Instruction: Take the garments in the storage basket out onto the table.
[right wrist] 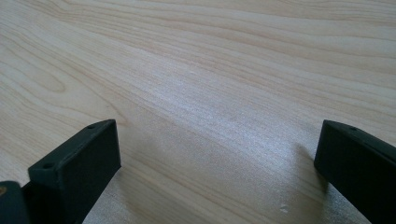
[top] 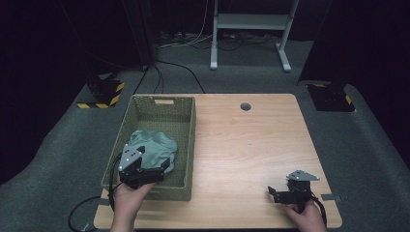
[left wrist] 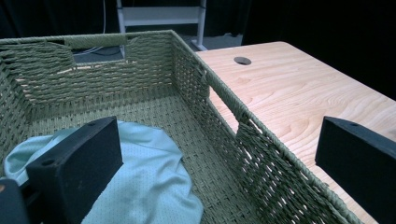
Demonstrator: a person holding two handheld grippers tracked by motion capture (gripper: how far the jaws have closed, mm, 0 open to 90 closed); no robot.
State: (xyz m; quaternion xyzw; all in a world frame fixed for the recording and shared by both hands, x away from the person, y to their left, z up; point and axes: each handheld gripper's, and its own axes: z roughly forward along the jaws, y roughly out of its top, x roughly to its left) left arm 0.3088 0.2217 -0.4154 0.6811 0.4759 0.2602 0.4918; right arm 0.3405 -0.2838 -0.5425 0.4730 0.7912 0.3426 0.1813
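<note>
The pale green cloth (top: 153, 146) lies crumpled in the near half of the woven basket (top: 186, 145) at the surface's (top: 251, 145) left; it looks soft and light, best pinched at a raised fold. The left hand-held gripper (top: 167, 166) hovers above it, jaws wide and empty. The left gripper view reveals the cloth's (left wrist: 140, 172) dotted weave (unreadable from above), while the right hand-held gripper (top: 271, 191), also wide, rests near right over bare wood.

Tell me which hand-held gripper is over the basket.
The left hand-held gripper, jaws open above the green cloth in the woven basket. The right hand-held gripper sits over bare table.
</note>
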